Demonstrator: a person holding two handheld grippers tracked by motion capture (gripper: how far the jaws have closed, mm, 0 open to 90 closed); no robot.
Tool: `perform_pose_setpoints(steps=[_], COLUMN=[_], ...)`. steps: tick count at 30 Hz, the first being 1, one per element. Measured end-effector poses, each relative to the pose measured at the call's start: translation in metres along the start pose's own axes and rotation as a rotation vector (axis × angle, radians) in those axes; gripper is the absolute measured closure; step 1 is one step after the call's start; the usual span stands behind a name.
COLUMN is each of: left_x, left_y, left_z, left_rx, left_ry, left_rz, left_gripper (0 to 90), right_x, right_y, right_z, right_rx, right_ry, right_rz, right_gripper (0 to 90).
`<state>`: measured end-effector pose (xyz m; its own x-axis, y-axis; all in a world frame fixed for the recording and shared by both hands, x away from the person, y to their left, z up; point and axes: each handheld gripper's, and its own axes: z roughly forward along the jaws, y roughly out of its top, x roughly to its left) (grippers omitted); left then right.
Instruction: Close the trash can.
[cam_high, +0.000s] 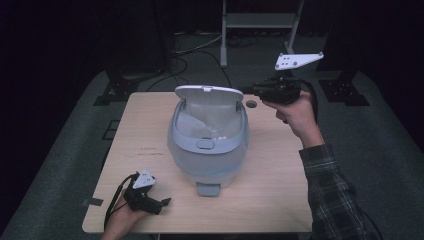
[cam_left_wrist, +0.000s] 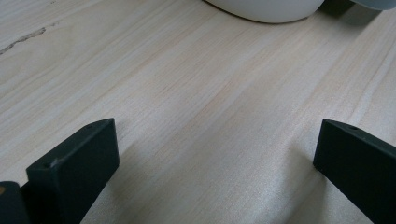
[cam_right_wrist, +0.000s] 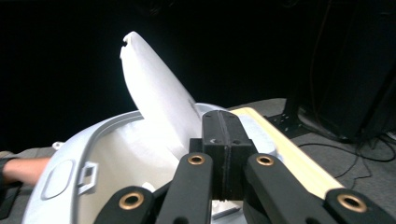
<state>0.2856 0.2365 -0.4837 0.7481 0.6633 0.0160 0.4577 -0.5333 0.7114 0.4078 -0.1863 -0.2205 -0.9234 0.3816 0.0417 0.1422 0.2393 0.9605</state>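
Table (cam_high: 280, 190): pale wood top, bearing everything below; a round hole (cam_high: 251, 104) in it lies just under the right gripper's jaw tips.

Bin (cam_high: 207, 145): rounded grey-white pedal bin at the middle of the table, well ahead of the left gripper's jaws and just beside the right gripper's jaw tips, at the bin's rear rim. Foot pedal (cam_high: 207, 189) at its near base. Holds a thin white liner (cam_high: 212, 120) with what looks like small pale scraps low inside; too small to name.

Lid (cam_high: 209, 93): hinged at the back, standing raised. In the right gripper view it rises as a white blade (cam_right_wrist: 154, 88) just past the jaw tips.

Right gripper (cam_high: 248, 90): held level at the rear right of the bin, jaws pressed flat together with nothing between them, tips (cam_right_wrist: 223, 135) at or near the lid's hinge end; contact cannot be told.

Left gripper (cam_high: 165, 202): resting low at the near left corner, jaws spread wide over bare wood (cam_left_wrist: 210, 116), holding nothing.

Step in hand, by judgement: working the lid with the closed right jaws, either holding it up or about to tip it. The next move calls for a steady push on the lid's back edge, forward and down, with the left gripper ready to steady the light bin if it slides.
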Motion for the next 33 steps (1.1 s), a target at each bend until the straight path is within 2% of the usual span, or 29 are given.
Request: perform_pose_setpoints(steps=[9,23,28,33], left_x=[0.000,0.000,0.000,0.000], left_y=[0.000,0.000,0.000,0.000], left_z=[0.000,0.000,0.000,0.000], left_rx=[0.000,-0.001,-0.001,-0.001], left_ry=[0.000,0.001,0.001,0.001], left_rz=[0.000,0.000,0.000,0.000], left_gripper=[0.0,0.0,0.0,0.0], right_x=[0.020,0.040,0.047,0.058], right_y=[-0.006,-0.015,-0.016,-0.018], right_z=[0.003,0.015,0.023,0.036], right_rx=[0.026,0.052,0.073,0.116], right_ry=[0.045,0.097,0.112,0.129], right_rz=[-0.004,-0.015,-0.029,-0.049], right_gripper=[90.0,90.0,90.0,89.9])
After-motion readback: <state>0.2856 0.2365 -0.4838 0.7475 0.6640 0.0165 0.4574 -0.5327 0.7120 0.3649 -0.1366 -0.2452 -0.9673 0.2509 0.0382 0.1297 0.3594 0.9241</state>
